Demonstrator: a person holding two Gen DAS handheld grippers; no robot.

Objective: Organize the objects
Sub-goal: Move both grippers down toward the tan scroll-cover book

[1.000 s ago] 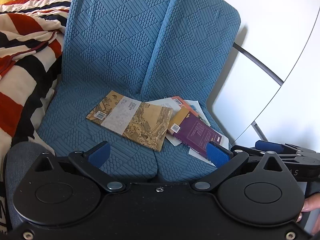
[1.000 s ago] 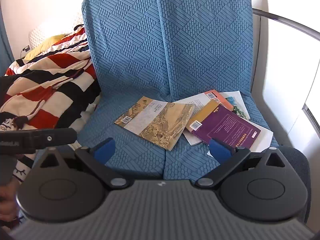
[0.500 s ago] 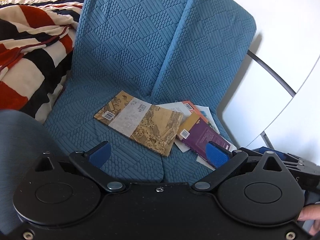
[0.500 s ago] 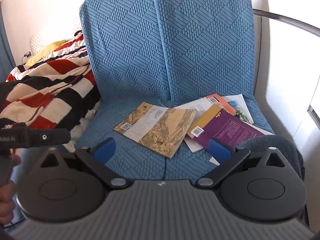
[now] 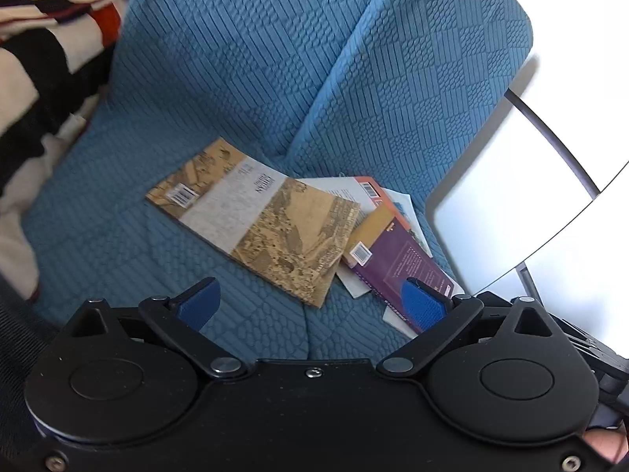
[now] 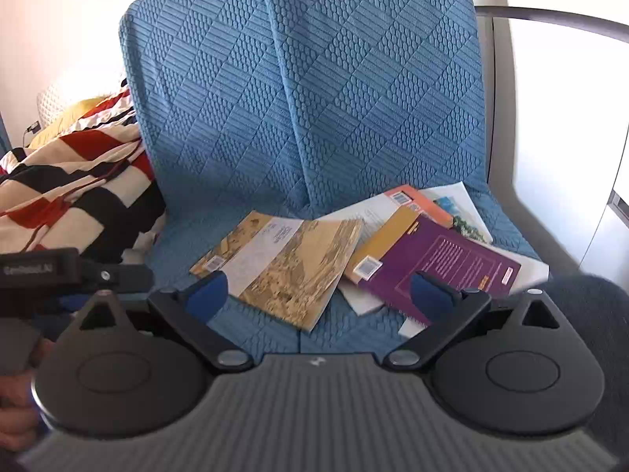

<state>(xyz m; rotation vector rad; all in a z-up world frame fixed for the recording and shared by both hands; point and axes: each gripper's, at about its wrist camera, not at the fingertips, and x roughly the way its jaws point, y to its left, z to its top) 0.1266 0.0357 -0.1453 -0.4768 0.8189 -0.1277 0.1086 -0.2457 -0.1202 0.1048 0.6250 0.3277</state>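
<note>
Hovering over the blue seat (image 6: 243, 291), we hold both grippers with fingers spread wide and nothing between them. The books lie scattered on the seat cushion: a tan book (image 6: 283, 263) with an old-painting cover sits nearest the middle, and to its right a purple book (image 6: 444, 263) rests on top of an orange book (image 6: 420, 200) and some white sheets (image 6: 530, 271), all fanned out and overlapping. A striped blanket (image 6: 67, 188) is bunched beside the seat on the left.

We judge the step in hand to be the approach to a first book. Our left gripper (image 5: 310, 306) faces the near corner of the tan book, while our right gripper (image 6: 318, 295) looks across both piles. To do this well, we would pick the tan book first, since only one edge of it laps over the others. The soft cushion gives, so we should come in low at a free corner, slide one finger beneath the cover and close on the whole thickness, not just the top leaf. Keeping the other gripper clear avoids nudging the purple stack.
</note>
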